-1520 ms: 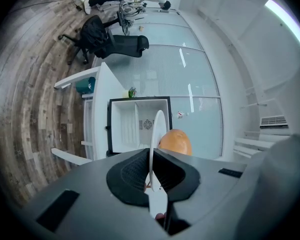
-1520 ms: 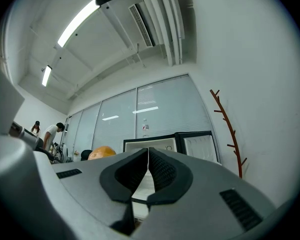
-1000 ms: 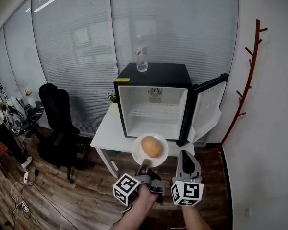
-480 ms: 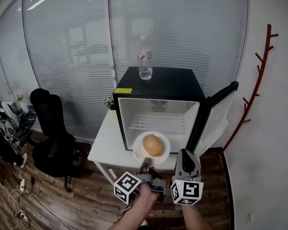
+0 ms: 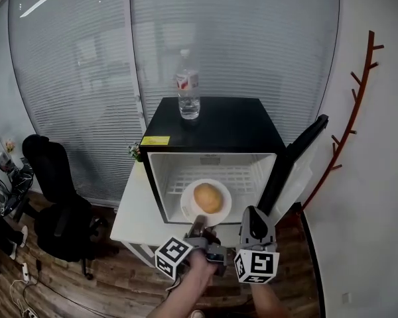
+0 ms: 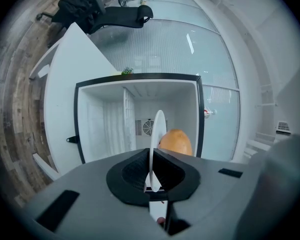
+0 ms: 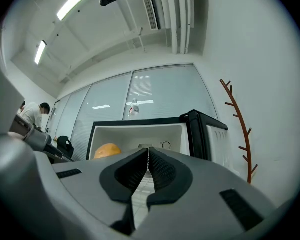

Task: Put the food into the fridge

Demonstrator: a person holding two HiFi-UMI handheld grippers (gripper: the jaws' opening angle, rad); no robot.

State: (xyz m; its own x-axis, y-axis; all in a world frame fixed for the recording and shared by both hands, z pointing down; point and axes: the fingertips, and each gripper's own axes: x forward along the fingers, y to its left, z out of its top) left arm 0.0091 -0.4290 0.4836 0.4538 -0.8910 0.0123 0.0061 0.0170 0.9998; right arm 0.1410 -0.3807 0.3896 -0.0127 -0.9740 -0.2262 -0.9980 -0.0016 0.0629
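A white plate (image 5: 189, 207) carries a round golden bun (image 5: 208, 197); my left gripper (image 5: 199, 226) is shut on the plate's near rim. The plate hangs level in front of the open mouth of the black mini fridge (image 5: 215, 121), whose white inside has a wire shelf (image 5: 242, 175). In the left gripper view the plate (image 6: 158, 129) shows edge-on between the pads, the bun (image 6: 176, 142) behind it. My right gripper (image 5: 252, 218) is just right of the plate, shut and holding nothing. In the right gripper view its tips (image 7: 148, 159) meet, and the bun (image 7: 107, 150) is at left.
The fridge door (image 5: 298, 154) stands open to the right. A water bottle (image 5: 188, 95) stands on top of the fridge. The fridge sits on a white table (image 5: 129, 211). A black office chair (image 5: 53, 191) is at left, a brown coat rack (image 5: 358, 111) at right.
Both grippers and the plate with the bun have moved toward the fridge; the plate now lies in front of the opening instead of below it. Both grips are unchanged.
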